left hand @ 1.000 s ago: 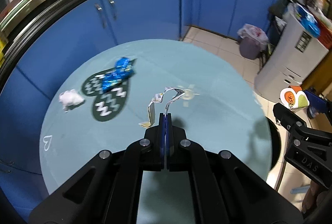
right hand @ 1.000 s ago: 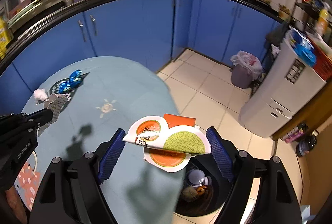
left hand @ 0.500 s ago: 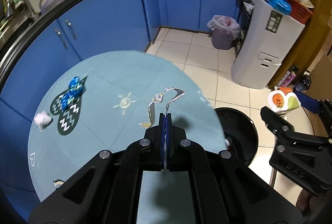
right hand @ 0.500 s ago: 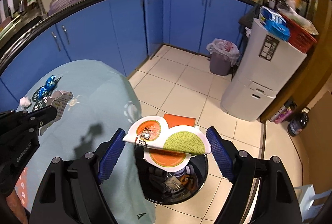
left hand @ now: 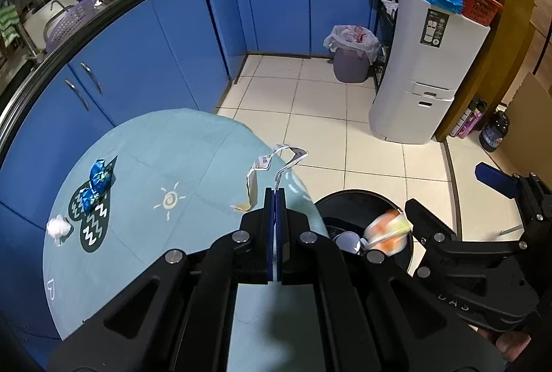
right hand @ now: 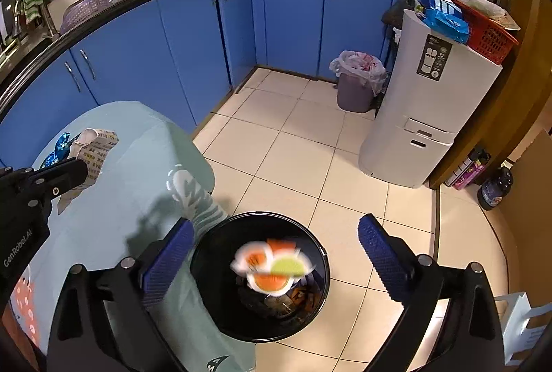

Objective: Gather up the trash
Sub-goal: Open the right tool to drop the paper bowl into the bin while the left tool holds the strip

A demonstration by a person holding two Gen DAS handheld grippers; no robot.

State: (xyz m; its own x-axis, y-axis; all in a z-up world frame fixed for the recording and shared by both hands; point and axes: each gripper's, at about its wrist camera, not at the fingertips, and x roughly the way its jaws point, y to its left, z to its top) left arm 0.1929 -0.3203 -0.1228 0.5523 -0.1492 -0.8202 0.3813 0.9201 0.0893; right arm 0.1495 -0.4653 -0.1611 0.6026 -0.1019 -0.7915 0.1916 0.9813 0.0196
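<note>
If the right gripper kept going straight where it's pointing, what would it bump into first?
Probably the black bin. The right gripper, fingers wide open, points down into its mouth, where a blurred wrapper is falling. Depth is hard to judge.

Both cameras look down from high up. The left one sits over the table (left hand: 145,165); the right one sits over the black bin (right hand: 207,285). Both show that bin (left hand: 345,199)
</note>
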